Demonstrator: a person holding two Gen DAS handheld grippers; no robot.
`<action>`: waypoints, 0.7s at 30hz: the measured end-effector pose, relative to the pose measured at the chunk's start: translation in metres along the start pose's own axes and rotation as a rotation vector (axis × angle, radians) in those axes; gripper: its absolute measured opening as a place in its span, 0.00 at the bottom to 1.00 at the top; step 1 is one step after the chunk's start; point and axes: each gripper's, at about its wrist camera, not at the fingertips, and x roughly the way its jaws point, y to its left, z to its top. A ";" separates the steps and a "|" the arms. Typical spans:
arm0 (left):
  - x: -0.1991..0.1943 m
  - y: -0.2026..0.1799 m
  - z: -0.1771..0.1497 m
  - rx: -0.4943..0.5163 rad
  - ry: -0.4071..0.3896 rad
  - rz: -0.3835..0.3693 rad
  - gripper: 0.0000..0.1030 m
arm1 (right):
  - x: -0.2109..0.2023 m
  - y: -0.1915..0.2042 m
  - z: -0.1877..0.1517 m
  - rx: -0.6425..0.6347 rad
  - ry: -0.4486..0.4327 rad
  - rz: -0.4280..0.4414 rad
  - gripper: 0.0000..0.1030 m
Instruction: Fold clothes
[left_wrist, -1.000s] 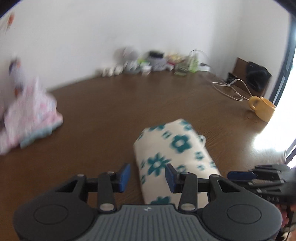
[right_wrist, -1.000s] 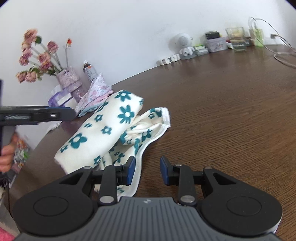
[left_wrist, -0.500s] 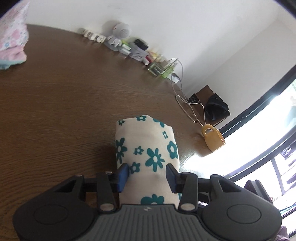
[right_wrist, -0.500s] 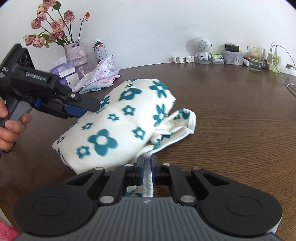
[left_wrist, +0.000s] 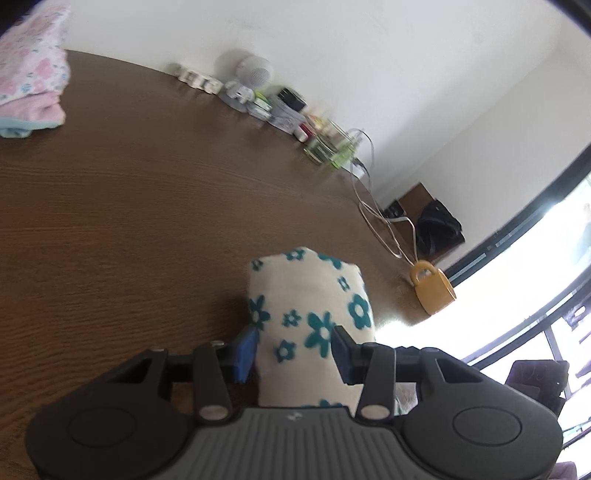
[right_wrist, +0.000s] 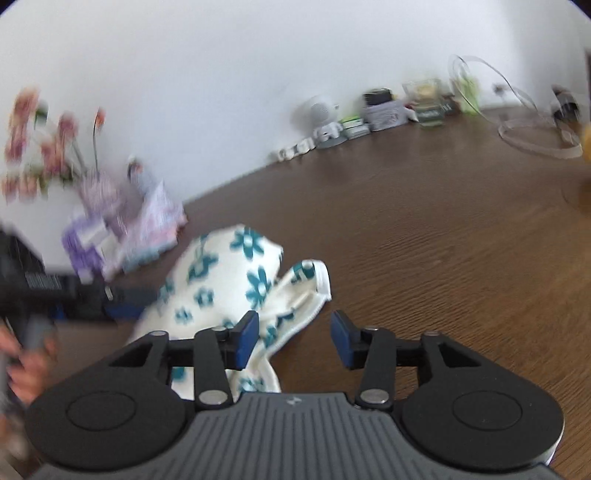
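At the far left corner of the brown wooden desk (left_wrist: 129, 206) sits a soft pile of pink and pale blue folded cloth (left_wrist: 31, 92). Near the front edge lies the white fleece garment with teal flowers (left_wrist: 310, 306), bunched into a thick fold, with a hemmed flap sticking out on its right side. The left claw (left_wrist: 293, 349) is spread wide around the bundle. The right claw (right_wrist: 293, 339) is spread too, holding nothing. I think that flap should be tucked in neatly, pinching only its hem.
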 end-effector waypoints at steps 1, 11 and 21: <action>0.001 0.002 0.001 -0.009 -0.001 -0.004 0.42 | 0.000 -0.005 0.003 0.059 -0.006 0.037 0.48; 0.022 0.019 0.007 -0.119 0.051 -0.099 0.40 | 0.032 0.021 0.008 0.109 0.068 0.127 0.29; -0.043 0.008 0.010 -0.078 -0.075 0.033 0.40 | 0.050 0.043 0.007 0.152 0.125 0.246 0.24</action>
